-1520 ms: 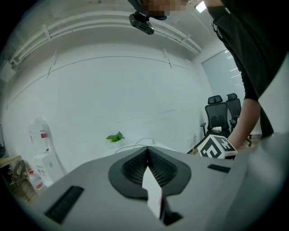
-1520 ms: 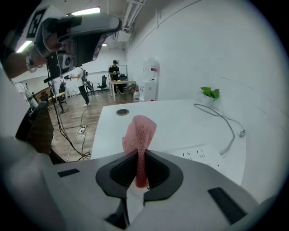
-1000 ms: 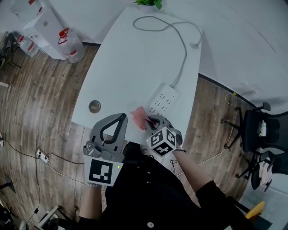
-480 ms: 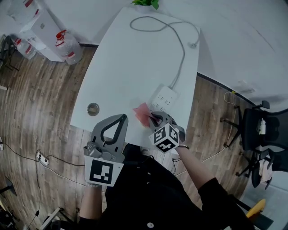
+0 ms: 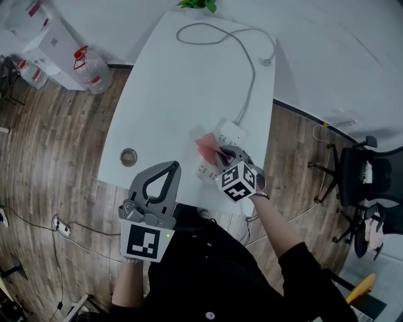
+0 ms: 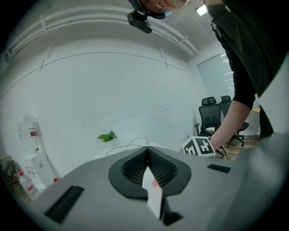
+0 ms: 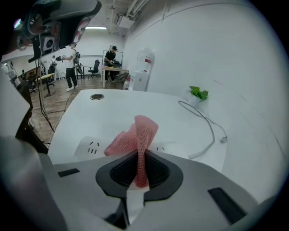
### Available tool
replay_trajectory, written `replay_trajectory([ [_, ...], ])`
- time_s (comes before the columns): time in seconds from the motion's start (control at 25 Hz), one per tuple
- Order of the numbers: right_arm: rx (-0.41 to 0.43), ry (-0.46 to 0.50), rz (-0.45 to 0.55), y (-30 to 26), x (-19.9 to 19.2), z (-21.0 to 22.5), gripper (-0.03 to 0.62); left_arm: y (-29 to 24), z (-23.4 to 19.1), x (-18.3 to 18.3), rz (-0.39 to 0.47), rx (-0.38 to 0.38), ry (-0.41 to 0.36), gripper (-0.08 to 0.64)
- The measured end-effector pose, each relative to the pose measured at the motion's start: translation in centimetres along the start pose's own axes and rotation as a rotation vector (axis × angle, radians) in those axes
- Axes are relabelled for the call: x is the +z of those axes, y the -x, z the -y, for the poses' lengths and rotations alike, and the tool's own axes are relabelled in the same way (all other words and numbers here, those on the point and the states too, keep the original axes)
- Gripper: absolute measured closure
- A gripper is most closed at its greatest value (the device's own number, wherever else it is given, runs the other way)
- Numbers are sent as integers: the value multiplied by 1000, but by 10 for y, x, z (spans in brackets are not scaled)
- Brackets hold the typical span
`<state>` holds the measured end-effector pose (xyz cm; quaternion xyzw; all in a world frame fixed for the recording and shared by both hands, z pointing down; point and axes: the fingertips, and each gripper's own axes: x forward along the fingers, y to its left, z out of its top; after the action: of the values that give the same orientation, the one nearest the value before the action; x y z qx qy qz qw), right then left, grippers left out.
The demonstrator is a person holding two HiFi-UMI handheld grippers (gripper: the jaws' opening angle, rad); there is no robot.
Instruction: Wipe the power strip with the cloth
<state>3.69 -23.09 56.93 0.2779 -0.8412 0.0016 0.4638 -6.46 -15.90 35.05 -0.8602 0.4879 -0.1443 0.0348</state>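
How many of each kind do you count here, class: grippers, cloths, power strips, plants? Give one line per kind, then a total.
Grippers: 2, left gripper and right gripper
Cloths: 1
Power strips: 1
Plants: 1
Total: 5

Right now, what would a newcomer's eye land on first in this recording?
The pink cloth pinched in the right gripper stands out, right over the white power strip on the table. The left gripper hangs shut and empty by the table's near edge.
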Motion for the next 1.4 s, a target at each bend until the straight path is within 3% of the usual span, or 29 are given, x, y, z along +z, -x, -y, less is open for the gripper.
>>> replay_trajectory([
  [0.44,-86,-15,-45,-9,-10,53,532,0,-1,-5,-14,-3,13,546],
  [0.96,-194,-142,-92,-14,-24,105,532,2,1,-4,-2,-7,22,546],
  [1.24,-201,-138,-91,-11,-25,106,532,9,3,2,11,1,0,546],
  [1.4,-184,-193,-46,-4,-19,104,532,13,4,4,16,4,-6,546],
])
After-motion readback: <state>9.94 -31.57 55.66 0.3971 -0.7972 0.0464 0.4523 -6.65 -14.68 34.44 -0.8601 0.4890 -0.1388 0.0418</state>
